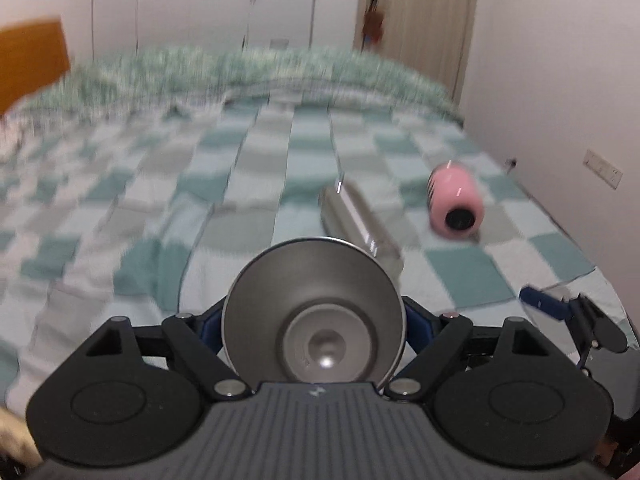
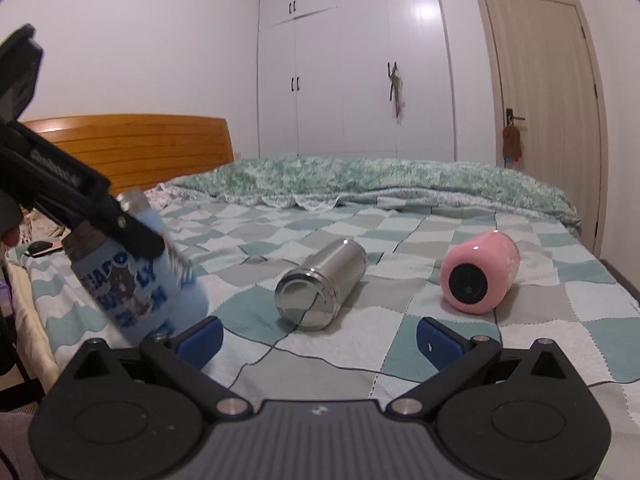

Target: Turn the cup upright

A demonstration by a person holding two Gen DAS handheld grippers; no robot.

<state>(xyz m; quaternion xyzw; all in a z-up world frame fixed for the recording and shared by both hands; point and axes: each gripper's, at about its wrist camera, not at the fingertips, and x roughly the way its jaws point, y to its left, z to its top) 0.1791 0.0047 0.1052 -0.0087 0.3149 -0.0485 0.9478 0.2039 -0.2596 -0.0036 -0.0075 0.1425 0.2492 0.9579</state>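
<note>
Blue cup (image 2: pixel 136 284): partial letters, not fully legible.

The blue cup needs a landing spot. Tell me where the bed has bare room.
Free quilt: between the blue cup and the steel cup, and the stretch behind the cups up to the rumpled duvet. Tighter: the gap between steel cup and pink cup, and beside the open right gripper.

On a bed (image 2: pixel 400 240), a steel flask (image 2: pixel 320 284) lies on its side at centre, a second cup (image 2: pixel 478 272) lying to its right, well apart. At left, the left gripper (image 2: pixel 132 236) holds a printed cup (image 2: pixel 136 292) tilted above the bedspread. The right gripper (image 2: pixel 320 338) (jaws spread) sits just before the flask. Behind the bed stand a wardrobe (image 2: pixel 356 64) and door (image 2: pixel 544 100).
</note>
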